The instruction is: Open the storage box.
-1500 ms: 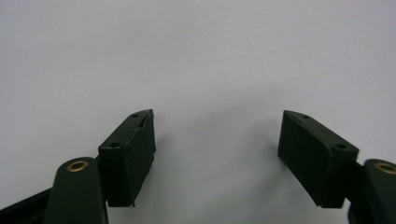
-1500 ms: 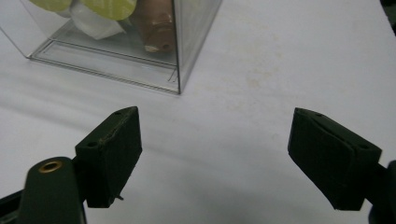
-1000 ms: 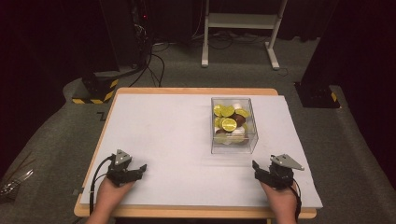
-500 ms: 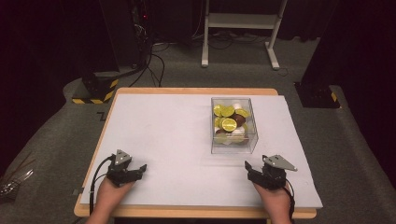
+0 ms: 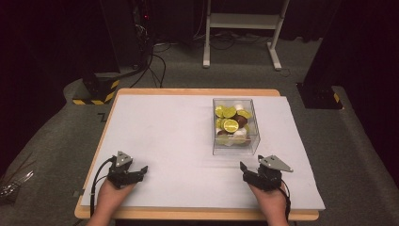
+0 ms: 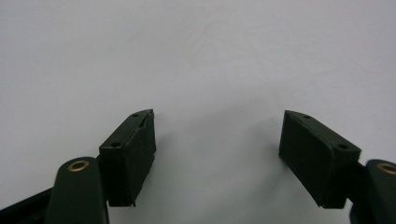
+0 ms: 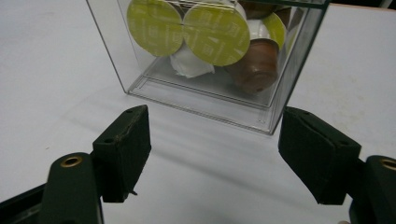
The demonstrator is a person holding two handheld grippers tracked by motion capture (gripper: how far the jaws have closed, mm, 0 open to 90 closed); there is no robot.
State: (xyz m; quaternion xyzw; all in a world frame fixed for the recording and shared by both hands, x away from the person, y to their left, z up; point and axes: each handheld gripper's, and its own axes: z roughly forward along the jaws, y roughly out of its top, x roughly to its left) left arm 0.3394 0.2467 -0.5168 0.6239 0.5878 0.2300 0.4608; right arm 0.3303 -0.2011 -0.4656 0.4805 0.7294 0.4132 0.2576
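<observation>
white-covered table (image 5: 179,141) on grey carpet. clear plastic box (image 5: 235,125) right of centre, upright, long axis running away from the near edge; green-lidded and brown coffee capsules (image 7: 215,33) legible in right gripper view. right gripper (image 5: 258,175) just short of it, jaws spread, empty. left gripper (image 5: 126,172) well apart, jaws spread over bare surface.

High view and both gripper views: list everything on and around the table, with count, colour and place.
Clear plastic box: one, transparent, right half of the table, ahead of the right gripper.
Round coffee capsules: several, lime-green lids, brown and white bodies, inside the box.
White sheet: one, covers the tabletop.
Wooden table: one, light brown, centre.
White metal frame: one, on the floor beyond the table.
Black cables: several, on the floor, far left.
Left gripper: one, black, open, near left edge.
Right gripper: one, black, open, facing the box.
</observation>
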